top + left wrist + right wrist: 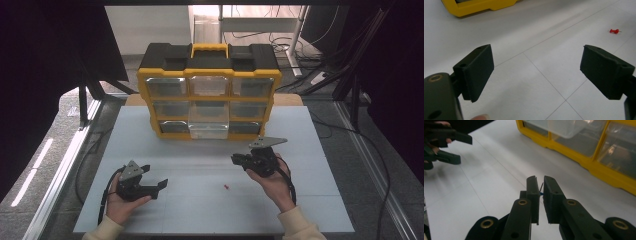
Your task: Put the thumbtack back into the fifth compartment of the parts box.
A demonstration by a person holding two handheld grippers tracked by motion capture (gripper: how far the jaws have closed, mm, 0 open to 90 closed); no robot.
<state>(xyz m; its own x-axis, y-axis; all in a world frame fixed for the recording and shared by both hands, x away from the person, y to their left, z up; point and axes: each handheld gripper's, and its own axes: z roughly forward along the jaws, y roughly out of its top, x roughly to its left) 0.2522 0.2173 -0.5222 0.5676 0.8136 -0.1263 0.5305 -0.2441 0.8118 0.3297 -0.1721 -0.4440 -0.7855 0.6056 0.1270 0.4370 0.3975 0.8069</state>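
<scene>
On the white table (150, 150), in front of the yellow drawer organiser (209, 90): right gripper (540, 185) pinches a blue pushpin (541, 193). Left gripper (536, 70) jaws spread, empty; red pushpin (226, 187) lies between the hands. No legible labels.

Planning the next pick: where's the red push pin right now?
High view: the red push pin lies on the white table, between both grippers, nearer the right gripper.

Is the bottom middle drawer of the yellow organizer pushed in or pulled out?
Pulled out. In the high view the bottom middle drawer juts forward of the yellow organizer front, while its neighbours sit flush.
</scene>
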